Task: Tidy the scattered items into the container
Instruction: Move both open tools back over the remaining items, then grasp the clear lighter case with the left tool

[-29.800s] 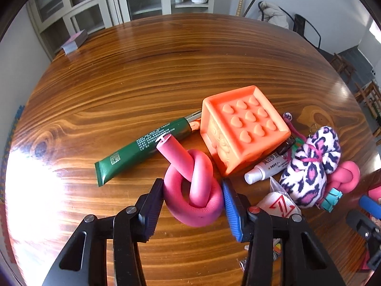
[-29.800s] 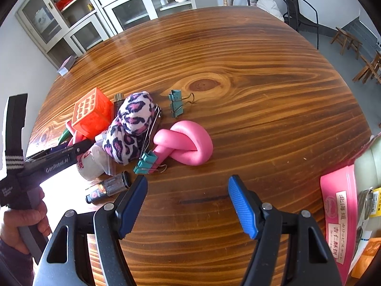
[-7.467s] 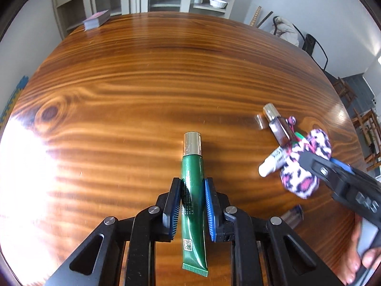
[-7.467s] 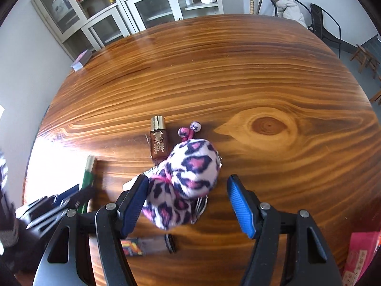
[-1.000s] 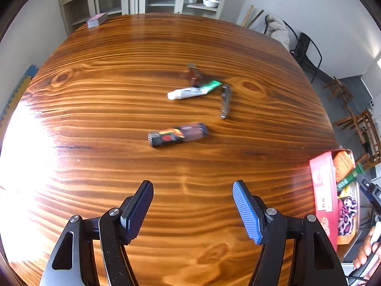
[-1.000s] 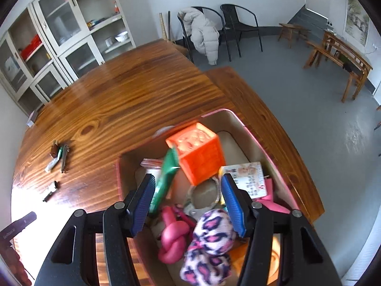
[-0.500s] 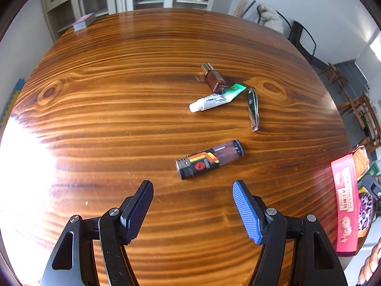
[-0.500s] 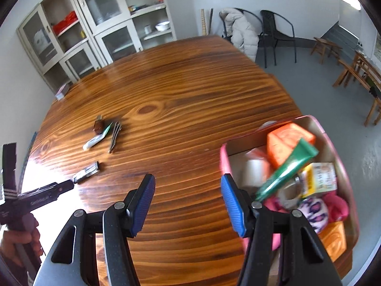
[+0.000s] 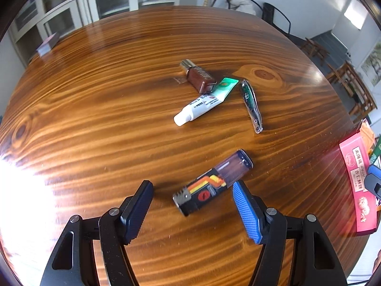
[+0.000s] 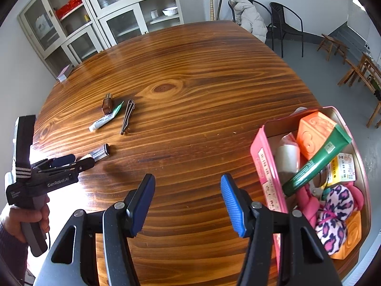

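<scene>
The left gripper [image 9: 190, 205] hangs wide over the lighter [image 9: 212, 183], touching nothing; the right gripper [image 10: 188, 202], equally wide and empty, tilts down above the tabletop [image 10: 190, 83].

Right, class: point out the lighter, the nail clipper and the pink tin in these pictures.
lighter [image 9: 212, 183]: left wrist view, on its striped middle.
nail clipper [image 9: 251, 106]: left wrist view, mid-body.
pink tin [image 10: 268, 174]: right wrist view, on its near side wall.
</scene>
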Motion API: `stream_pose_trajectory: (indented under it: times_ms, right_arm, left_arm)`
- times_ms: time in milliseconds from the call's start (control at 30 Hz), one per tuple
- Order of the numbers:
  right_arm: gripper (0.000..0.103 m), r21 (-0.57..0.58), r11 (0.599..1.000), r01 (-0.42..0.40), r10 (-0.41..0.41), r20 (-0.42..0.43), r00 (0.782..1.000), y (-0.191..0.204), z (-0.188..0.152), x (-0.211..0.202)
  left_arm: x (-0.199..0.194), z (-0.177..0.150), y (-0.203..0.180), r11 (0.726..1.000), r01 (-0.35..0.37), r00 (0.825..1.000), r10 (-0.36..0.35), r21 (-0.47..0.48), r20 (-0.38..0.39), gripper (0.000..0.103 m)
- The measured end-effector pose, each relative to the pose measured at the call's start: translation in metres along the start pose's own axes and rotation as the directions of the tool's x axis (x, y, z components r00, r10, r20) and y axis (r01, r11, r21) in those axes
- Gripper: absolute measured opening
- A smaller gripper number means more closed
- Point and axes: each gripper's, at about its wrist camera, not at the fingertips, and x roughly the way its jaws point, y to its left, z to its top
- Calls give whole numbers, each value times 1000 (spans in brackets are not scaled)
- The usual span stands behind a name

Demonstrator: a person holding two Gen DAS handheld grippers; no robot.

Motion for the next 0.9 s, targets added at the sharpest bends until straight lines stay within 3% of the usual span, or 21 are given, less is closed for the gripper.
stream_pose_trajectory:
  times_ms: [100,300,367,467,900]
  right_arm:
    - [62,1,1000,4,-4,-7,1000,4,1,4]
    - [62,-12,1000,8,-8,-21,1000,11,4,13]
    - [62,-25,1000,7,-8,-24,1000,16,6,19]
    - [62,-38,999,-6,5,-30,1000,23,12,26]
    - [62,-76,997,-34,31,-37,999,53,40,53]
  left_arm:
    - [1,1,-2,1000,-4,1000,4,20,8,69]
    - [0,1,-6,999,11,1000,-12,33,20,38]
    - [-1,-1,-9,999,27,999,-28,37,15,37]
    - [-2,-6,-13,998,55,998,-56,42,12,28]
    - [4,-2,-21,999,39,999,-39,9,32,26]
